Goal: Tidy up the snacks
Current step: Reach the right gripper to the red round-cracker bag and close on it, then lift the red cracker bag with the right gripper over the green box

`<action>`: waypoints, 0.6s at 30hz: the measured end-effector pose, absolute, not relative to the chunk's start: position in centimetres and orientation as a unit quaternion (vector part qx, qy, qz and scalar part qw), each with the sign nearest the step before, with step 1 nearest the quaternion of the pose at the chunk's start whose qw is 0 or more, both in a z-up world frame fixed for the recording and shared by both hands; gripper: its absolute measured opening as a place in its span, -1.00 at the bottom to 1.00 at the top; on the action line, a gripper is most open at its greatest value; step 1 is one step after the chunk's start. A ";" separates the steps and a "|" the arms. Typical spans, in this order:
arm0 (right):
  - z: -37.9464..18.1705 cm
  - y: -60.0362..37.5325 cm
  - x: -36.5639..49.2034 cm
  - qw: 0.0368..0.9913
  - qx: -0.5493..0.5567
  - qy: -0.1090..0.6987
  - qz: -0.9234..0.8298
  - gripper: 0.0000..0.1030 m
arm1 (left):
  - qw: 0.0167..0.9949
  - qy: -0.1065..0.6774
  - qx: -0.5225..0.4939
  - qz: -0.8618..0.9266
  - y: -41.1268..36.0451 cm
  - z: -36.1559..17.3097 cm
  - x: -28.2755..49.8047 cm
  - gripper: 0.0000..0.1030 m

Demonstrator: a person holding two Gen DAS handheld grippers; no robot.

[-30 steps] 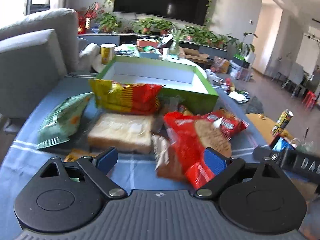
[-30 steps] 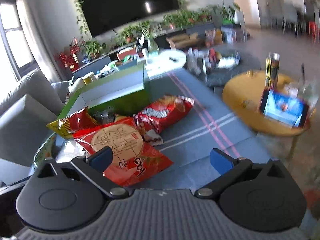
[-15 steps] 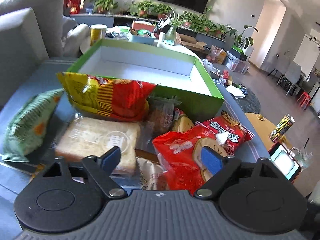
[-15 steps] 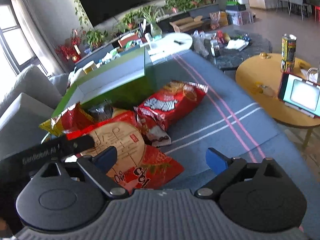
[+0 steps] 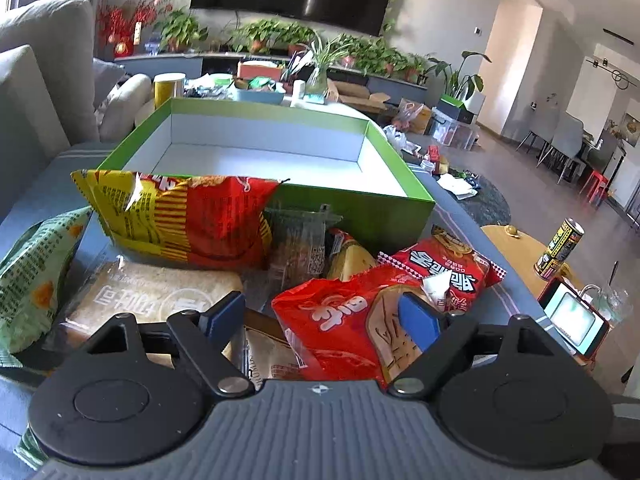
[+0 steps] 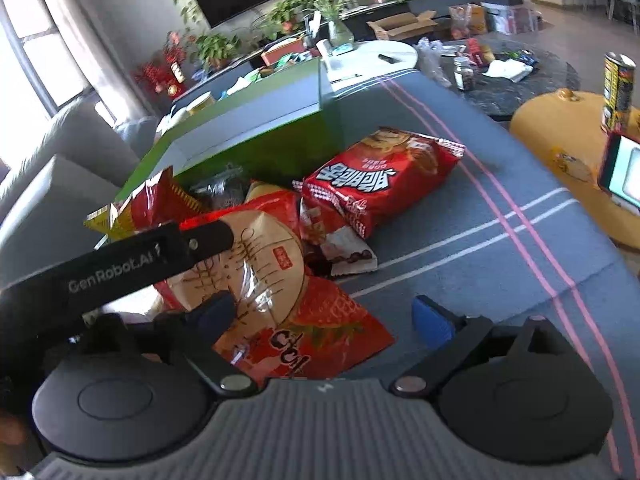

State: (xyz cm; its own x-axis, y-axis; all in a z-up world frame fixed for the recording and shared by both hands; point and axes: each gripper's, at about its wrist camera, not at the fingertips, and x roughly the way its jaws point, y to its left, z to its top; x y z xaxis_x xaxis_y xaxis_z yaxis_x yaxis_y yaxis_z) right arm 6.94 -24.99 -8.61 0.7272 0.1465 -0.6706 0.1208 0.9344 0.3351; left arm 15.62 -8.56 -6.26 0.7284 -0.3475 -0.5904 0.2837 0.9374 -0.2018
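Note:
Snack bags lie piled on a blue striped cloth in front of an empty green box (image 5: 360, 216) with a white inside. My left gripper (image 5: 320, 320) is open low over the pile, and the end of a red round-cracker bag (image 5: 340, 320) lies between its blue pads, unpressed. Behind are a yellow-and-red chip bag (image 5: 184, 220), a bread pack (image 5: 148, 296), a green bag (image 5: 32, 276) and a red Korean-lettered bag (image 5: 448, 268). My right gripper (image 6: 324, 316) is open wide just over the cracker bag (image 6: 280, 288). A black finger (image 6: 200, 240) of the left gripper reaches across that bag.
A grey sofa (image 5: 32, 92) runs along the left. At the right stands a round yellow side table (image 6: 560, 136) with a can (image 6: 618, 88) and a small lit screen (image 5: 572, 320). Bare striped cloth (image 6: 500, 240) lies right of the pile.
The left gripper moved forward and down onto the pile, its jaws narrowing slightly around the cracker bag's end. It came into the right wrist view. The right gripper dropped closer to the same bag.

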 end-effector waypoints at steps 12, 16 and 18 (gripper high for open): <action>-8.4 -24.9 6.8 0.914 0.189 0.350 0.076 1.00 | 0.941 0.276 -0.031 -0.192 -8.6 -5.4 14.2 -0.10; -7.7 -23.7 6.2 0.921 0.163 0.347 0.073 1.00 | 0.927 0.287 -0.077 -0.230 -7.8 -5.2 14.5 -0.56; -7.7 -23.4 6.0 0.922 0.161 0.345 0.067 0.98 | 0.920 0.295 -0.093 -0.242 -7.5 -5.4 14.8 -0.58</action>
State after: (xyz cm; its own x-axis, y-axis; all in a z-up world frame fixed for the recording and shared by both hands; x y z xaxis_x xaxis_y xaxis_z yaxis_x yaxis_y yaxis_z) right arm 5.95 -23.38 -7.65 0.7535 0.2337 -0.6145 -0.0122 0.9395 0.3424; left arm 14.77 -7.51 -5.42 0.7090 -0.4997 -0.4976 0.3903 0.8657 -0.3134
